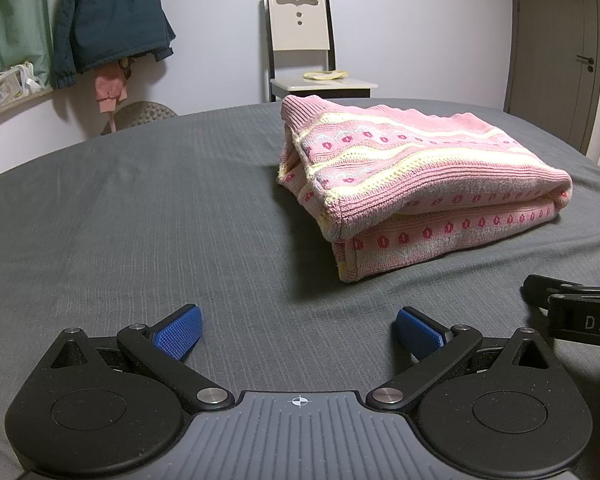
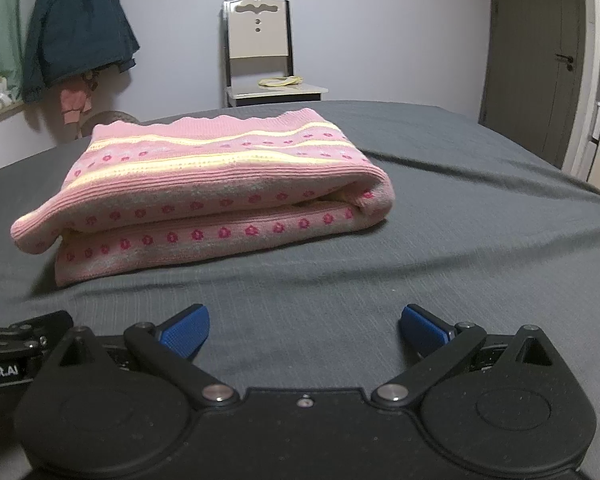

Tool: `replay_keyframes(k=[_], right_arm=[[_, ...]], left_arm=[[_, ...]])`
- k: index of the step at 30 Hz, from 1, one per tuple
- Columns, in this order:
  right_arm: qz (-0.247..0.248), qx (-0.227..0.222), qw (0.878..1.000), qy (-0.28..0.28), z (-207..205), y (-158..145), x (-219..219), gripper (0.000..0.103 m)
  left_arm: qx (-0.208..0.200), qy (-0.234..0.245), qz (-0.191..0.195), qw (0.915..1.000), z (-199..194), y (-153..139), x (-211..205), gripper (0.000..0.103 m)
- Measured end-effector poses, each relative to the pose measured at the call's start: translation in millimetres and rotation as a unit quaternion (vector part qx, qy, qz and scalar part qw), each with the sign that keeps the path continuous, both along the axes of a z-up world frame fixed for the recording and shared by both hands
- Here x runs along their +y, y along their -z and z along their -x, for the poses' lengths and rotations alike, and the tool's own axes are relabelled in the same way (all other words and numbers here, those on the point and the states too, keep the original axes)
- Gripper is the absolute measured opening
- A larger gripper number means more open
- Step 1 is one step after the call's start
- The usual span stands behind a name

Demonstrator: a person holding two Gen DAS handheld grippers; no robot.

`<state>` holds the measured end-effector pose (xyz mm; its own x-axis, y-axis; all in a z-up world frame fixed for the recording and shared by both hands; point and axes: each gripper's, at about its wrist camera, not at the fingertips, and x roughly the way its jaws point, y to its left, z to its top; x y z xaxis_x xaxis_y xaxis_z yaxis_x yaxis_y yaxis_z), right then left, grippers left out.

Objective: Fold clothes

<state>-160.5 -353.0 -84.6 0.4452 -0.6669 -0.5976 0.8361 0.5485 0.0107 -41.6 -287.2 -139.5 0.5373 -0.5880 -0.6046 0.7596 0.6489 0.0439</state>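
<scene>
One sweater (image 1: 412,184), pink knit with yellow stripes and rows of red flower motifs, lies folded into a thick bundle on the bed (image 1: 140,208). The bed carries one grey sheet, lightly creased. In the left wrist view the sweater sits far and to the right; in the right wrist view (image 2: 216,192) it sits far and to the left, so it lies between the two lines of sight, ahead of both tools.

Two hand-held grippers counted. The left hand-held gripper (image 1: 298,330) has its two blue pads (image 1: 180,336) spread wide, nothing between them, only bare sheet showing in the gap. It sits low at the near edge of the bed, apart from the sweater. The right hand-held gripper (image 2: 304,330) is likewise spread wide, its blue pads (image 2: 186,334) holding nothing, clear of the sweater. Whether either tool rests on the sheet cannot be told. Each tool shows at the edge of the other's view, so the two sit side by side.

Beyond the bed: one chair (image 1: 300,44) against the far wall, with one yellowish item (image 1: 324,75) on its seat, too small to identify. One dark jacket (image 1: 108,16) hangs at far left, a small pink garment (image 1: 109,90) below it. One grey door (image 1: 556,48) at far right, shut.
</scene>
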Motion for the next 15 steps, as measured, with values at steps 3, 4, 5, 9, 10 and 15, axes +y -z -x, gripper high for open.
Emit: replay_keyframes(k=[3,4,5,9,10,15], right_arm=[[0.003,0.003,1.0,-0.008,-2.9,-0.1,0.7,0.103],[0.002,0.003,1.0,-0.008,-2.6,-0.1,0.4,0.103],[0.0,0.001,1.0,-0.008,-2.1,0.0,-0.2,0.103],[0.001,0.003,1.0,-0.008,-3.9,0.3,-0.3,0.103],[0.001,0.003,1.0,-0.007,-4.5,0.3,-0.1,0.103],[-0.001,0.0,1.0,-0.006,-3.2,-0.1,0.3,0.103]], left_arm=[[-0.001,0.0,-0.001,1.0,0.5,0.3,-1.1,0.103],[-0.002,0.0,0.0,1.0,0.8,0.6,-0.8,0.103],[-0.001,0.0,0.002,1.0,0.3,0.6,0.1,0.103],[0.001,-0.009,0.006,0.9999,1.4,0.8,3.4,0.103],[-0.001,-0.01,0.005,0.9999,2.2,0.9,3.3,0.103],[-0.001,-0.011,0.004,0.9999,2.1,0.5,2.6,0.103]])
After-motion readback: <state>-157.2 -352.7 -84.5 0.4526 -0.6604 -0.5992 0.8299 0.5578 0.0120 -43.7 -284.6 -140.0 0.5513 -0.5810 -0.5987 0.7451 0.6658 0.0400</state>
